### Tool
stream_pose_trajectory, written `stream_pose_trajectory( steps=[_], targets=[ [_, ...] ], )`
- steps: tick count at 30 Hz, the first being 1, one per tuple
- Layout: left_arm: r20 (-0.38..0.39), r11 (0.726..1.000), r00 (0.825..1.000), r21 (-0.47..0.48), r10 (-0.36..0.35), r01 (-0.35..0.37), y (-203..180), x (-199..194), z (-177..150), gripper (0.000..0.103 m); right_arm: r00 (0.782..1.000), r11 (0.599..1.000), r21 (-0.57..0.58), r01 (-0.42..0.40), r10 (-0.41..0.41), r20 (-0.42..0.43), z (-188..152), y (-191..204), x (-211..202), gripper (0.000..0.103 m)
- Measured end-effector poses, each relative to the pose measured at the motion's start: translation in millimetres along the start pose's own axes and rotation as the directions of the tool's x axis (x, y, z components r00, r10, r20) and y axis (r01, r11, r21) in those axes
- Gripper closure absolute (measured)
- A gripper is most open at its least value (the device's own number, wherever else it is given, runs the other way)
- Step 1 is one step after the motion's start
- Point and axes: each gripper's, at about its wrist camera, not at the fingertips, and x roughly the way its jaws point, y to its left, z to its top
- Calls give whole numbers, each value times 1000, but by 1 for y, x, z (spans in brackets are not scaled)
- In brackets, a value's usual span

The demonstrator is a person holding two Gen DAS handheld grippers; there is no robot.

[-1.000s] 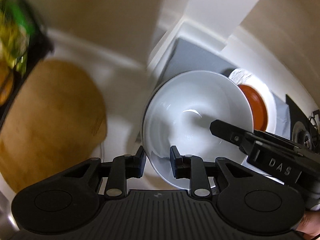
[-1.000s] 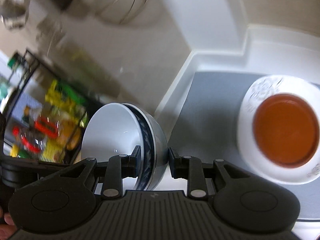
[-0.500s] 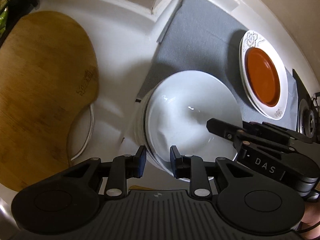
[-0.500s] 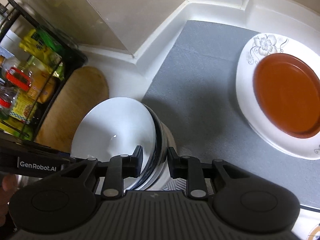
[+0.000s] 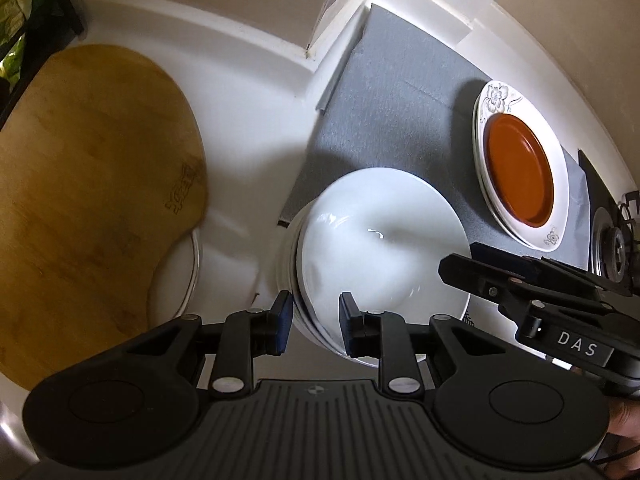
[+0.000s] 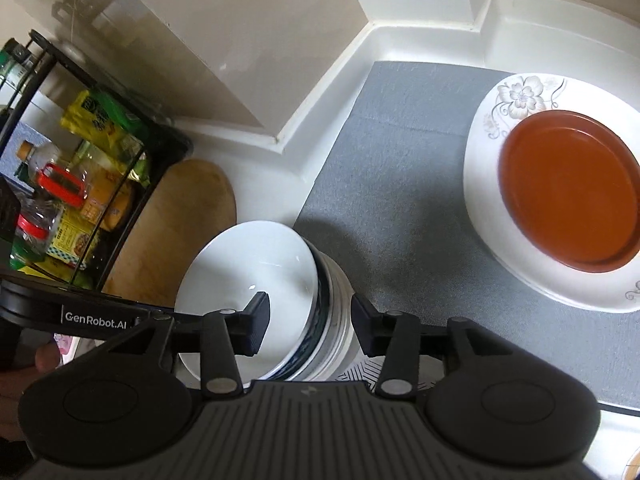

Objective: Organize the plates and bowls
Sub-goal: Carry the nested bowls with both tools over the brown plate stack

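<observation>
Left gripper (image 5: 312,322): jaws narrow, clamped over the near rim of the white bowl (image 5: 380,264), one pad outside the rim, the other inside the basin. Right gripper (image 6: 306,326): jaws opening; the bowl stack's rim stands between them with a clear gap on both sides, neither pad pressing. The white bowl sits topmost in a nested stack of bowls (image 6: 332,320), tilted, at the near left corner of the grey mat (image 5: 400,112), part over the white counter (image 5: 248,120). Well apart on the mat's right side: an orange plate (image 5: 520,168) resting on a stack of white floral plates (image 5: 496,96). The left wrist view alone shows the full wooden cutting board (image 5: 88,200) on the counter to the left, its engraved mark and handle cut-out, a gas burner (image 5: 612,248) at the far right edge, and the right gripper's fingers reaching to the bowl's far rim. The right wrist view alone shows the dark blue band and pale ribbed sides of the lower bowls in the stack, a patterned item under the stack (too little visible to name), a black wire rack (image 6: 120,184) holding bottles and packets, and a person's hand (image 6: 24,380) on the left tool. Both views show the cutting board and plates.
</observation>
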Motion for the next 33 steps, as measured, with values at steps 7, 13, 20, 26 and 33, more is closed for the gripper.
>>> stream_pose_trajectory(
  steps=[7,13,20,26,33],
  targets=[
    [51,998,998,42,35,-37,3,-1,0,73,999,998,59,-34,35,-8,-3,-18,7,63],
    [8,1000,1000,0,-7,7,22,17,7,54,999,991,132,-27,30,-18,-6,-35,11,28],
    [0,999,1000,40,-18,18,25,30,6,41,995,965,243,-96,100,-4,-16,-63,27,6],
    [5,985,987,64,-158,158,28,50,5,32,983,932,318,-173,182,2,-24,-67,46,8],
    [-24,952,952,-42,-305,304,55,67,4,28,975,895,390,-215,221,28,-33,-70,49,15]
  ],
)
